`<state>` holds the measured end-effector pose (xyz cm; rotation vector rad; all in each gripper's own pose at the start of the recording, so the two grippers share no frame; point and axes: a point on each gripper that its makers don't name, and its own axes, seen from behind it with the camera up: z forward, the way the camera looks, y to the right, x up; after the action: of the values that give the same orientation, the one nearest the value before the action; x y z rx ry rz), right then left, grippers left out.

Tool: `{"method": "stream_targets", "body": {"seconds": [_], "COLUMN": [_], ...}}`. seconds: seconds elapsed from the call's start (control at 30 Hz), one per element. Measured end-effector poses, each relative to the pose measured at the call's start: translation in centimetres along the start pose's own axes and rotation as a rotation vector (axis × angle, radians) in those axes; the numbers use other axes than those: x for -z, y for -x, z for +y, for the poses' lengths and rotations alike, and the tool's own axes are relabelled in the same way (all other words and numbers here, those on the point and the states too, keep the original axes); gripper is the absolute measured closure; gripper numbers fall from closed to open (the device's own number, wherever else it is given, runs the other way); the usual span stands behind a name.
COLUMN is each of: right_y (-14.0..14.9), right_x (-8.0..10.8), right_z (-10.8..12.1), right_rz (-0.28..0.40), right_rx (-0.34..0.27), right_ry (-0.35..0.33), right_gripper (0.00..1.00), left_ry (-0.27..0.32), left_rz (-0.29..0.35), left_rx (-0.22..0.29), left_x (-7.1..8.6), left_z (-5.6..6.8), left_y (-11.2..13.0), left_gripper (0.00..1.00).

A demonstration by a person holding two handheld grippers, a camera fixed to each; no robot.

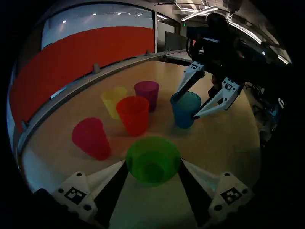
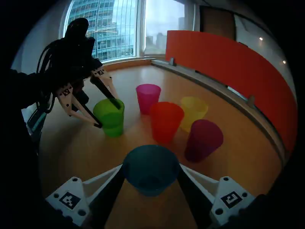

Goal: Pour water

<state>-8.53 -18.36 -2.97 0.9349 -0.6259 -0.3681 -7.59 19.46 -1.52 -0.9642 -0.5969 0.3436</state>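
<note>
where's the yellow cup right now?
In the left gripper view the yellow cup stands on the table left of centre, just behind the orange cup and left of the purple cup.

left claw (image 1: 152,163) clamped, right claw (image 2: 150,168) clamped, facing each other

I read four obstacles grouped on the table (image 1: 228,145): orange cup (image 1: 133,114), yellow cup (image 1: 113,100), purple cup (image 1: 147,93), inverted red cup (image 1: 91,138). Bare table lies open between green cup (image 1: 152,162) and blue cup (image 1: 185,108), on the side away from the orange wall panel (image 1: 76,57)
</note>
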Motion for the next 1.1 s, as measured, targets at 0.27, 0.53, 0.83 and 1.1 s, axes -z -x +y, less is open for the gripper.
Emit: {"method": "stream_targets", "body": {"seconds": [0.27, 0.53, 0.83, 1.1], "right_y": [0.3, 0.7, 1.1, 1.4], "right_x": [0.1, 0.3, 0.4, 0.4], "right_z": [-0.1, -0.1, 0.0, -0.2], "right_rz": [0.002, -0.002, -0.004, -0.014], "right_rx": [-0.005, -0.008, -0.013, -0.015], "right_ry": [0.008, 0.018, 0.025, 0.021], "right_gripper": [0.07, 0.07, 0.07, 0.0], "left_ry": [-0.004, -0.007, -0.011, -0.006], "left_rz": [0.0, -0.006, -0.008, -0.005], "left_rx": [0.005, 0.009, 0.01, 0.014], "left_x": [0.1, 0.1, 0.0, 0.2], "left_z": [-0.1, -0.2, -0.3, -0.2], "left_y": [0.2, 0.4, 0.3, 0.2], "left_gripper": [0.14, 0.14, 0.13, 0.07]}}
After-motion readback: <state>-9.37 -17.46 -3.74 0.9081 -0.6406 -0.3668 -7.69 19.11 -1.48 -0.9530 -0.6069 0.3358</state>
